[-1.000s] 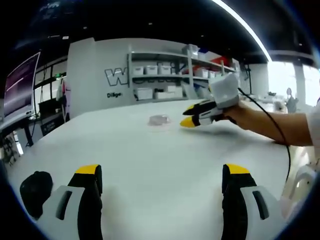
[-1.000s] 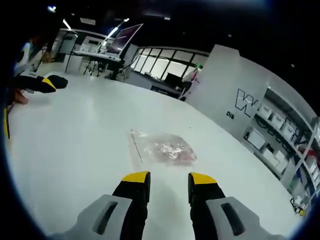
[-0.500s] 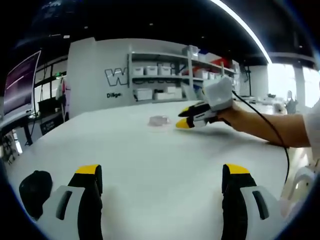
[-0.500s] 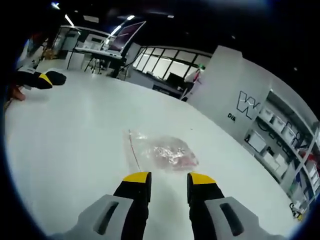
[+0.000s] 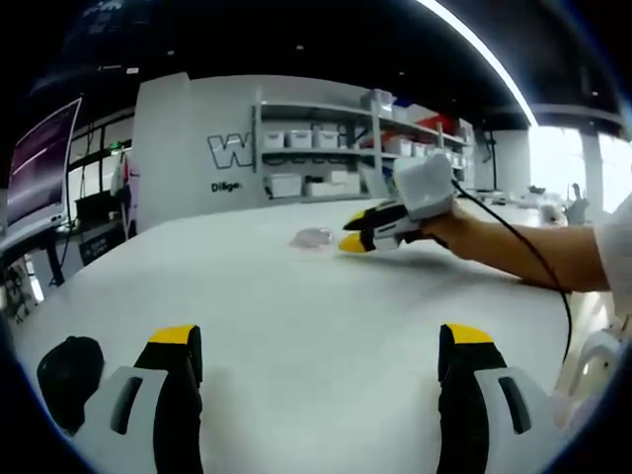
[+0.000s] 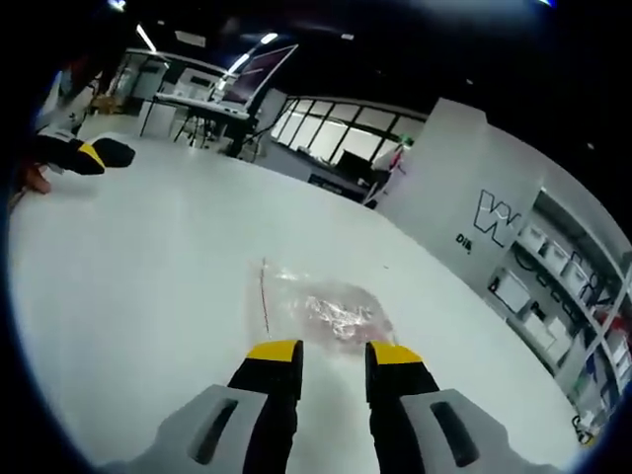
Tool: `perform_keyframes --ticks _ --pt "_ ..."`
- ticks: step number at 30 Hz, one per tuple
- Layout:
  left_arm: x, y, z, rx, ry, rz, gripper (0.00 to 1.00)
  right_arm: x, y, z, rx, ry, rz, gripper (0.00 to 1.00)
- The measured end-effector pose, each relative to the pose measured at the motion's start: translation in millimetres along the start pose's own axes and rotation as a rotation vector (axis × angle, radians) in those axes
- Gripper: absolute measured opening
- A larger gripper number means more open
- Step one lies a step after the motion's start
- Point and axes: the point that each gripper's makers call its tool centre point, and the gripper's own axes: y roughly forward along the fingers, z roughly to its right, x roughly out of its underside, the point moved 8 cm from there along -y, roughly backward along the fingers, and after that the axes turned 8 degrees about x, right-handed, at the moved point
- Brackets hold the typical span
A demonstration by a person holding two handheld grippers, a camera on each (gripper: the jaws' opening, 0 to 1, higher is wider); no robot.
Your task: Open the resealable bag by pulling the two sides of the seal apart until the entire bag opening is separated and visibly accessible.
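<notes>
A clear resealable bag (image 6: 321, 308) with pinkish contents lies flat on the white table (image 6: 148, 257), its seal strip (image 6: 264, 296) along its left side. My right gripper (image 6: 334, 353) is open with a narrow gap, its yellow tips just short of the bag's near edge and nothing between them. In the left gripper view the bag (image 5: 312, 238) is small and far off, with the right gripper (image 5: 353, 231) right beside it. My left gripper (image 5: 320, 341) stands wide open and empty over bare table, far from the bag. It also appears as the left gripper (image 6: 94, 155) at the upper left of the right gripper view.
A person's arm (image 5: 523, 252) and a black cable (image 5: 538, 267) trail from the right gripper. A black object (image 5: 69, 373) sits at the table's near left. Shelves with white bins (image 5: 306, 138) and a wall with a W stand behind. A monitor (image 6: 252, 74) is further back.
The right gripper has advanced toward the bag until its tips reach the bag's near edge. The left gripper has stayed still and open.
</notes>
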Motion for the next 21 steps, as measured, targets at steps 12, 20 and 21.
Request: perform_keyframes --ticks 12,20,21 --pt "2.9 -1 -1.3 -0.003 -0.013 0.002 0.99 -10.4 9 -27 -0.090 -0.139 0.077 0.11" --pt "4.1 0 -0.1 -0.005 -0.013 -0.002 0.99 -18.4 -1 -46 -0.097 -0.158 0.101 0.08" --pt "4.2 0 0.2 -0.005 -0.012 -0.003 0.99 -18.4 1 -46 -0.099 -0.159 0.104 0.06"
